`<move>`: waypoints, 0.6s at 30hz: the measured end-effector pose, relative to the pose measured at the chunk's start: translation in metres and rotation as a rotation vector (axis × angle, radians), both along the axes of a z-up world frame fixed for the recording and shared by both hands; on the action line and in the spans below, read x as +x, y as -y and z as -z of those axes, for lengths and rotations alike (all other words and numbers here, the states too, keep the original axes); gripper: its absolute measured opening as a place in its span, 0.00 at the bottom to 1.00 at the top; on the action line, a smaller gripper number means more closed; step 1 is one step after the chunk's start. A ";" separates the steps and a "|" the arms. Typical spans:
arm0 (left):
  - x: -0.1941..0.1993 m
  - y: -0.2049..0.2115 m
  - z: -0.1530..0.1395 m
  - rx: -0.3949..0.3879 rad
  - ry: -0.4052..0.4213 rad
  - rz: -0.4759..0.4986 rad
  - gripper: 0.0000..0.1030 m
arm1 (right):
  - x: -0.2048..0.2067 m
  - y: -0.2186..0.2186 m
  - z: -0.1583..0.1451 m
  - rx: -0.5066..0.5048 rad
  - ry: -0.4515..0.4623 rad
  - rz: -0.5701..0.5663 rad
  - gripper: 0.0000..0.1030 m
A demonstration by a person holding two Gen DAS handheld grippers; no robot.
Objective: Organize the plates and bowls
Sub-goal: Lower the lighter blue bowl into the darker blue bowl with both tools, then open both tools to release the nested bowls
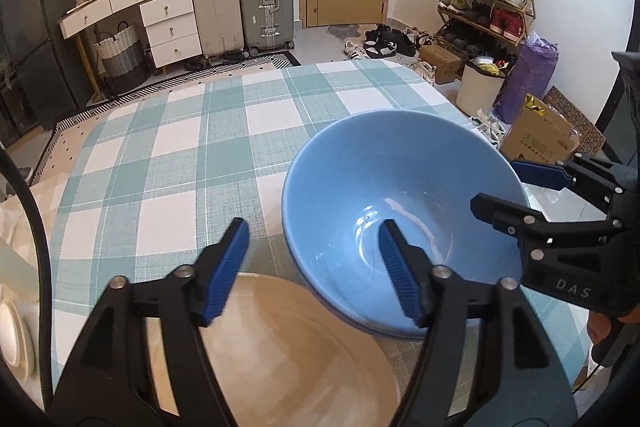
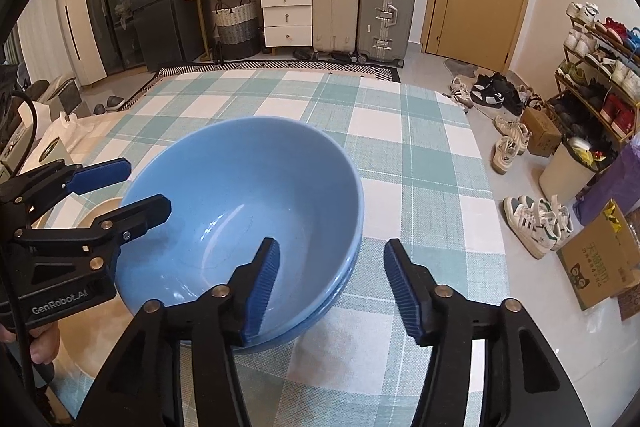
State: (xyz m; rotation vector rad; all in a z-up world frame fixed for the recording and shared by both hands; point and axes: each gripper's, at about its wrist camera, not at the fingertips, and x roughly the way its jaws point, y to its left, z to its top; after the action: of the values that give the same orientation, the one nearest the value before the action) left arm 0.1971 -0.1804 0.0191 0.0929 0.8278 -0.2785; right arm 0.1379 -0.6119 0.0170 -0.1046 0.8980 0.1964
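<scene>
A blue bowl [image 1: 400, 195] sits nested in a second blue bowl [image 1: 362, 326] on the checked tablecloth. My left gripper [image 1: 312, 231] is open astride the bowl's left rim, one finger inside and one outside, with neither pad touching it. My right gripper [image 2: 331, 245] is open the same way over the right rim of the blue bowl [image 2: 240, 195]; the lower bowl's edge [image 2: 346, 269] shows beneath. Each gripper appears in the other's view, the right gripper [image 1: 496, 185] and the left gripper [image 2: 148, 185]. A beige plate [image 1: 288, 347] lies just under the left gripper, beside the bowls.
The checked tablecloth [image 1: 168, 155] stretches away beyond the bowls. White plates [image 1: 12, 339] sit at the left edge. To the right of the table's edge, shoes [image 2: 536, 223], a cardboard box [image 2: 600, 267] and a white bin [image 2: 568, 167] stand on the floor.
</scene>
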 end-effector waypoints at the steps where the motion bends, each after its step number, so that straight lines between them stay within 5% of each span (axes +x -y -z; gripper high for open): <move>1: 0.000 0.000 -0.001 -0.002 0.001 -0.001 0.73 | 0.000 0.001 0.000 0.004 0.000 0.001 0.65; 9: 0.000 -0.002 -0.001 0.012 -0.004 0.000 0.76 | 0.000 0.006 0.000 0.031 0.004 0.010 0.81; 18: 0.004 -0.002 0.004 0.012 -0.020 -0.002 0.78 | 0.002 0.006 0.003 0.036 -0.001 0.011 0.85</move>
State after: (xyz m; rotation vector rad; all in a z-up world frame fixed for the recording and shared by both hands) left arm 0.2006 -0.1786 0.0148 0.1010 0.8494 -0.2727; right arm 0.1400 -0.6179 0.0140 -0.0665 0.8952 0.2024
